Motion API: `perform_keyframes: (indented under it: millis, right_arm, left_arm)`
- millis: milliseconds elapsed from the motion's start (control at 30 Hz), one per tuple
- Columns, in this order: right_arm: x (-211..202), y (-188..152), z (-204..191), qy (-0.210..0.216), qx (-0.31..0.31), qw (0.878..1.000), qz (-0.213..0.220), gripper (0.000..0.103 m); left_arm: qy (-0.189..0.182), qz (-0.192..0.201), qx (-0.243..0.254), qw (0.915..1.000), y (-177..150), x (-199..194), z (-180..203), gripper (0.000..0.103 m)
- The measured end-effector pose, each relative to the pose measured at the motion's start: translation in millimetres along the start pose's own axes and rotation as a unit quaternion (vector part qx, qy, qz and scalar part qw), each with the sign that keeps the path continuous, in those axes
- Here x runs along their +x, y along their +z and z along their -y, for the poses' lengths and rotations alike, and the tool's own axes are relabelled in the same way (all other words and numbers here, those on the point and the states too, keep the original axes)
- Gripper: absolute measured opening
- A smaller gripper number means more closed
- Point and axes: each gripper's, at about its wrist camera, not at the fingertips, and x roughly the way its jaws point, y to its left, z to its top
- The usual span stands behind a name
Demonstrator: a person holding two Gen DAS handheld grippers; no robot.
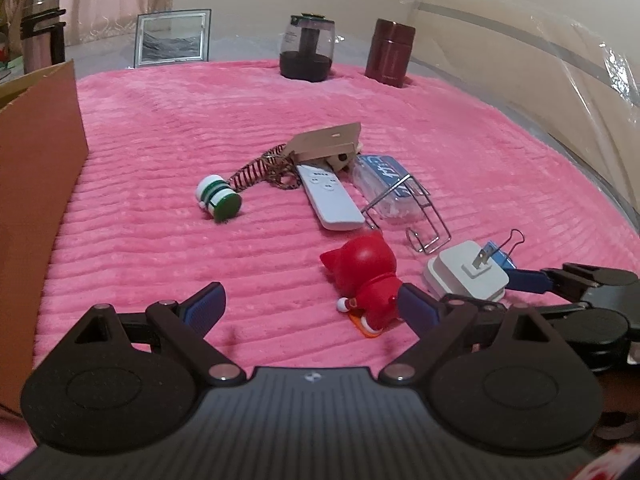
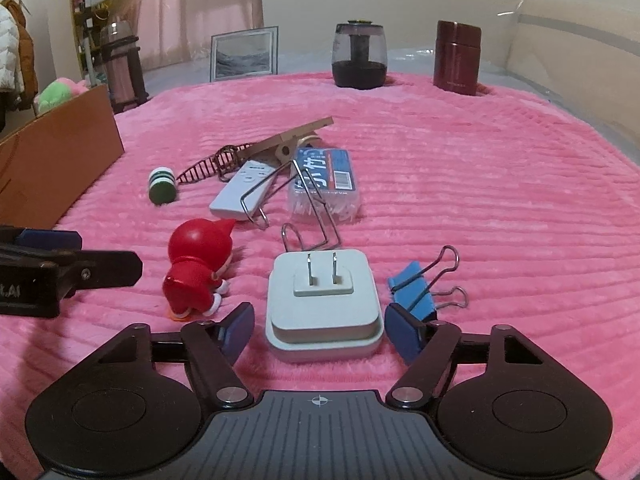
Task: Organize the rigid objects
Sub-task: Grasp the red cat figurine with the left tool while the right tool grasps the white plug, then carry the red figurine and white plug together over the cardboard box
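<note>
Lying between the spread fingers of the right tool (image 2: pixel 316 330), white charger (image 2: pixel 322 312).

Pink ribbed plush blanket (image 2: pixel 480 208) spread as the bearing surface, with a brown cardboard box (image 2: pixel 56 160) at its left edge. Lying on it mid-field: green-and-white spool (image 2: pixel 162 186), brown spiral cord (image 2: pixel 204 168), white remote (image 2: pixel 244 192), tan wooden clip (image 2: pixel 288 142) resting partly on the remote, clear box with a blue label (image 2: pixel 326 186), bent wire stand (image 2: pixel 312 208). Nearer: red figurine (image 2: pixel 196 268) on its side, white plug adapter (image 2: pixel 323 304) prongs up, blue binder clip (image 2: pixel 416 292) just beside it; far edge: dark glass jar (image 2: pixel 359 56) and maroon canister (image 2: pixel 457 58), upright.
</note>
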Motion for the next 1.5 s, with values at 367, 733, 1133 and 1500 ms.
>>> perform_keyframes:
  millis: [367,733,1133,1500]
  right_arm:
    - [8,1,3,0.000,-0.006,1.000,0.000,0.061]
    - [-17,-3,6,-0.016,-0.007,0.999,0.028,0.061]
    - [-21,-3,12,-0.024,0.000,0.999,0.027,0.061]
    - [-25,-4,8,-0.025,0.004,0.999,0.029,0.061]
  left_arm:
    - [-0.008,-0.011,-0.003,0.9999,3,12,2,0.091]
    - [-0.031,-0.016,-0.006,0.9994,7,31,15,0.069]
    - [-0.030,-0.023,0.000,0.9993,10,55,30,0.049]
    - [-0.040,-0.027,0.014,0.9987,6,38,23,0.040]
